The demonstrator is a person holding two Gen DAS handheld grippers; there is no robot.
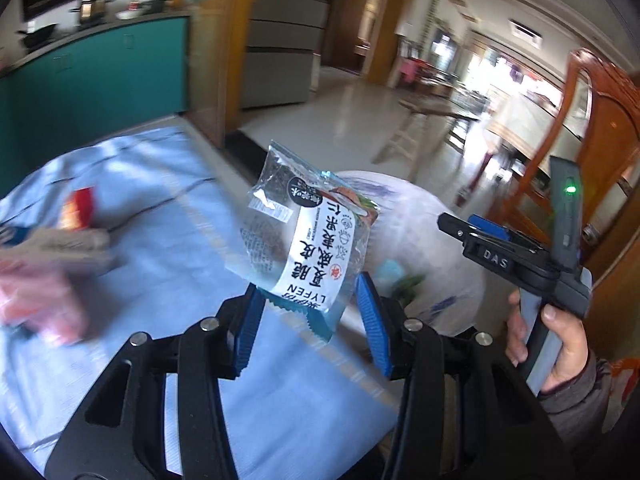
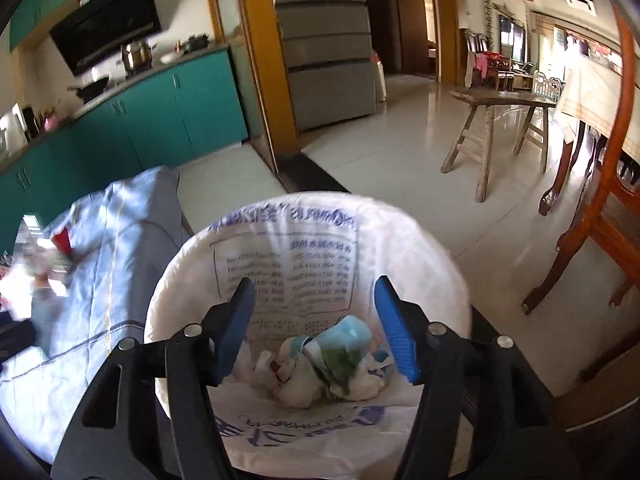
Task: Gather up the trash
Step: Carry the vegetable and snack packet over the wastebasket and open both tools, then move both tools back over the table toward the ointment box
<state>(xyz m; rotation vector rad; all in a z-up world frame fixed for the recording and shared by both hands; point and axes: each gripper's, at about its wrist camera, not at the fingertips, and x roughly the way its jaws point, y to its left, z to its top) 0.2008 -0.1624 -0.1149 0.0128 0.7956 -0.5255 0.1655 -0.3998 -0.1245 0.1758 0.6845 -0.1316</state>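
Left gripper: fingers apart, with the bottom crimped edge of a clear snack wrapper between them. The gap looks wider than the wrapper, so I cannot tell whether it is pinched or has just been let go.
Wrapper: up in the air, above the near edge of the blue-clothed counter. Its long axis runs up and away from the fingers, leaning slightly left, with the torn transparent end farthest out.
Bin: a white-lined trash bin stands just right of the counter, to the right of and behind the wrapper, already holding crumpled trash.
Right gripper: fingers wide apart, empty, hanging directly over the bin's mouth.
Key relation: the left gripper has the wrapper; the bin lies to its right and lower.
Left behind: a red packet and blurred litter at the counter's left end.
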